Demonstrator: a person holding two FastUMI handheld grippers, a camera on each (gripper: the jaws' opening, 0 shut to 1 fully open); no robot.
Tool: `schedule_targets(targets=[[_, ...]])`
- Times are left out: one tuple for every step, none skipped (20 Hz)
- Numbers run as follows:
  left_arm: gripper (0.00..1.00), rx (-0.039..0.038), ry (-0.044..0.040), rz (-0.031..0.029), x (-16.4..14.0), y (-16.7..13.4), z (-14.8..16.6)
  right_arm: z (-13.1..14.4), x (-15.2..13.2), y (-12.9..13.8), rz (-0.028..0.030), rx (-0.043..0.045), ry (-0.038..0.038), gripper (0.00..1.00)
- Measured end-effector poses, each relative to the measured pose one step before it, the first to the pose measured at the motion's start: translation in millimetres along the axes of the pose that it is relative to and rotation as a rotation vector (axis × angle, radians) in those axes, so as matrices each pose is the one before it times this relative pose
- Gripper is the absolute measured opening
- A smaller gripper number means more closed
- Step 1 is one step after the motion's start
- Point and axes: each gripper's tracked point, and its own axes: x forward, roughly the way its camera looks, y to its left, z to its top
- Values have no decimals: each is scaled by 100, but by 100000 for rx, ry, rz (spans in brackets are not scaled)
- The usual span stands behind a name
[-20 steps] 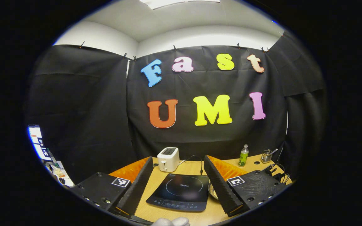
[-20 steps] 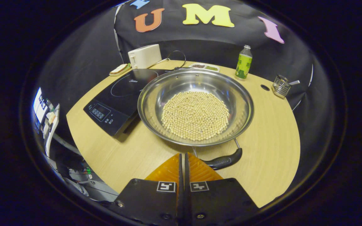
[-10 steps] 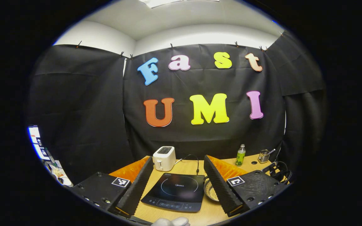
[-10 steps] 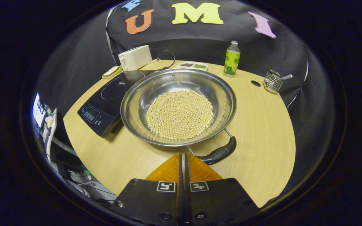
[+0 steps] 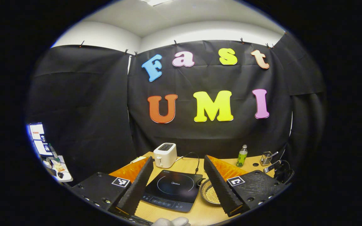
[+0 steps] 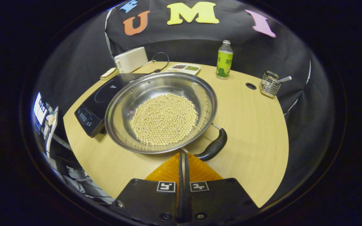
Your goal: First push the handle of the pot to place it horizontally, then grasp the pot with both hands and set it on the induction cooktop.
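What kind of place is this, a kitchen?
Likely a mock kitchen in a curtained booth: a table with a cooktop, a toaster and a pot of beans.

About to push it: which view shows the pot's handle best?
The right gripper view: the handle lies in full sight just beyond the shut jaws, at the pot's near rim. The left gripper view catches just part of the pot beside a finger.
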Motion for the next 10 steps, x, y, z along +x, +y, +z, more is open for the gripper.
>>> schedule_targets(targets=[[96, 164, 1, 638, -164, -192, 36, 135, 139, -418, 317, -248, -146, 4], [96, 74, 85, 741, -45, -264, -15, 213, 59, -387, 423, -381, -62, 4], [96, 63, 290, 814, 15, -138, -20, 88, 82, -415, 207, -405, -124, 4], [96, -13, 360, 876, -89, -231, -70, 262, 110, -434, 156, -326, 32, 4], [96, -87, 274, 826, -3, -66, -135, 126, 85, -397, 345, -353, -7, 4], [96, -114, 283, 960, -91, -80, -74, 101, 20, -362, 254, -390, -7, 4], [96, -193, 152, 892, -208, -108, 17, 96, 119, -393, 192, -600, -4, 4], [96, -221, 130, 874, -26, -120, -57, 210, 108, -410, 21, -513, -82, 4], [96, -137, 26, 674, -50, -174, -70, 132, 132, -410, -49, -264, -111, 4], [96, 61, 9, 663, -79, -146, -44, 226, 128, -382, -48, -338, 8, 4]])
